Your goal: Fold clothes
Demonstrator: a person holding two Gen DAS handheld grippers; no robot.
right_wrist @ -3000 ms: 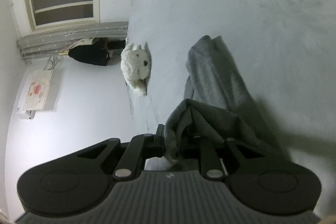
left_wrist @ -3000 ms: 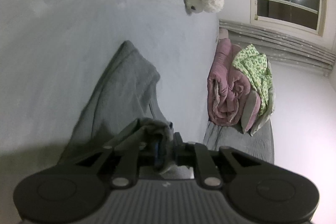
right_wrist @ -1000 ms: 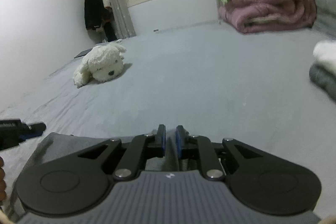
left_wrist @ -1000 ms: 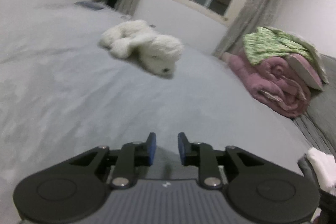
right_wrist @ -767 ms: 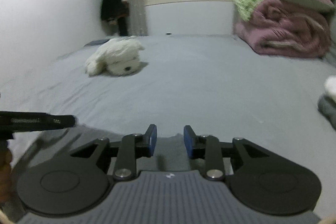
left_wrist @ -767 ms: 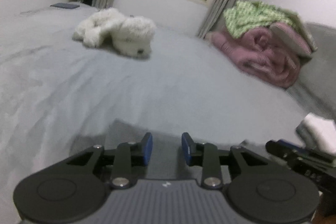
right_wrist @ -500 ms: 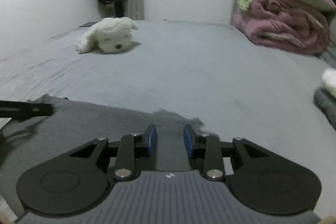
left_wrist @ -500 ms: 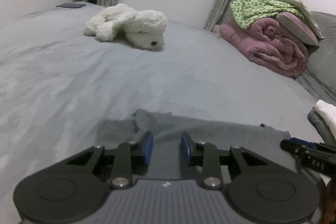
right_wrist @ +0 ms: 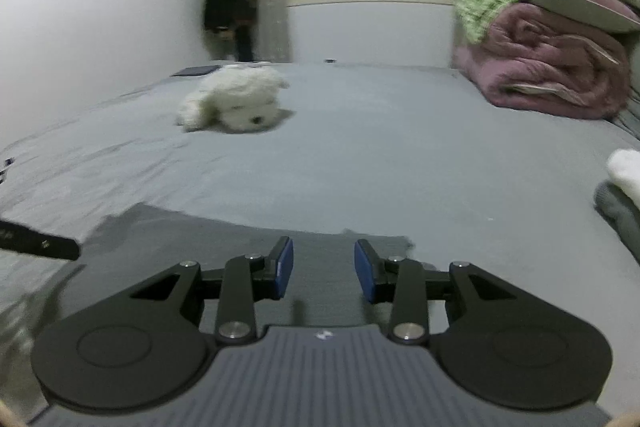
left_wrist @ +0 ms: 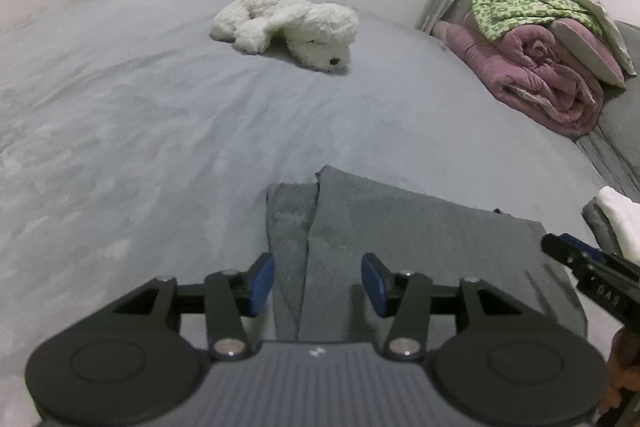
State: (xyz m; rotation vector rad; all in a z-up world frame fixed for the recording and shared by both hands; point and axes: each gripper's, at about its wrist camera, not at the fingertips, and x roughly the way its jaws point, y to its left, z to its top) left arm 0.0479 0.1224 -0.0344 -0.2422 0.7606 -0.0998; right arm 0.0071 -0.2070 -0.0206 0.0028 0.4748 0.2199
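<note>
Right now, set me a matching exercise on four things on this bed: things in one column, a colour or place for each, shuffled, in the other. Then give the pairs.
Things:
1. plush dog
2. rolled quilt
3. checked blanket
4. gray garment

Descriptions:
A. green and white, draped on top of the pile
B. lying flat just ahead of the left gripper
C. white, lying mid-bed toward the window
D. pink, at the right edge of the bed

Pairs: 1-C, 2-D, 3-A, 4-B

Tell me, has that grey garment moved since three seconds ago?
Yes. The grey garment hung from both grippers then; now it lies flat on the bed, nearer than the white plush dog.
</note>
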